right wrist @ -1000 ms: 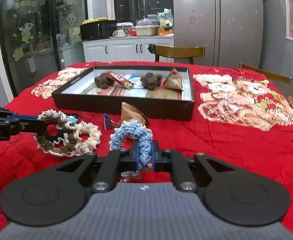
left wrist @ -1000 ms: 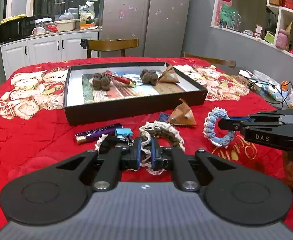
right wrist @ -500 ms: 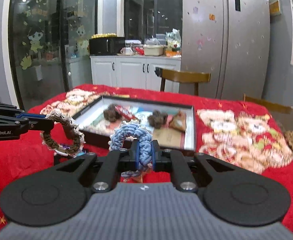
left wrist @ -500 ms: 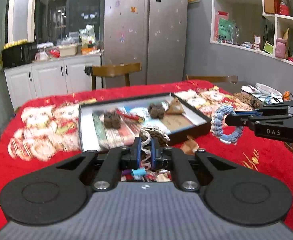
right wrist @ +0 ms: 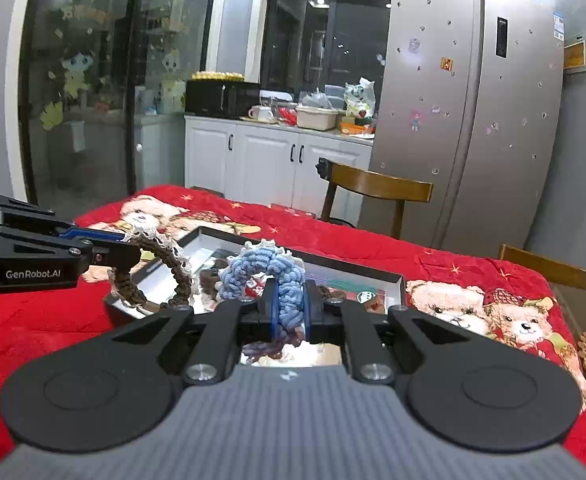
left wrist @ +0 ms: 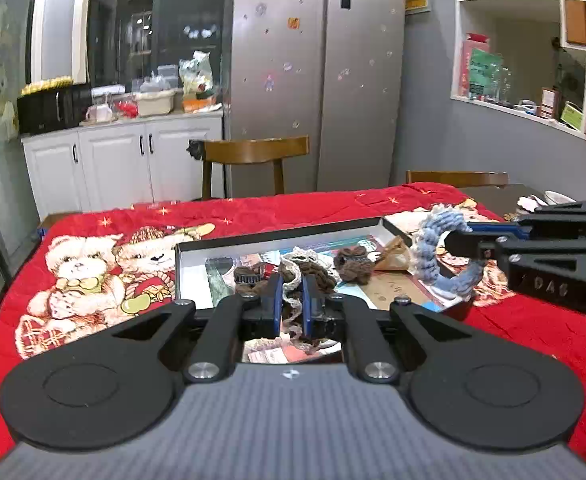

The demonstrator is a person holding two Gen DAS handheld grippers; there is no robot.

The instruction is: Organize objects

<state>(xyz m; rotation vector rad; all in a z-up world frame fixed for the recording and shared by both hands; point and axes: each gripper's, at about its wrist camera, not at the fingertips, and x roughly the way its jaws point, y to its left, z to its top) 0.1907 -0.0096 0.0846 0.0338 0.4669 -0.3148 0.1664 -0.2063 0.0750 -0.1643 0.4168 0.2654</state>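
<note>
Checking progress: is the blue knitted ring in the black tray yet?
Not yet: the blue knitted ring hangs clamped in the right claw above the black tray.

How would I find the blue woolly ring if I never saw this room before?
Look at the table with the red teddy-bear blanket and find the black tray on it. Just above the tray, the right gripper pinches a chunky knitted ring. It is the only blue one; the ring in the left gripper is brown with cream lace.

A home kitchen and dining corner.
A steel fridge (left wrist: pixel 317 76) dotted with magnets, white cabinets (right wrist: pixel 269 160) under a cluttered counter, wooden chairs (left wrist: pixel 253 152), and a teddy-bear cloth (left wrist: pixel 93 264) covering the surface.
</note>
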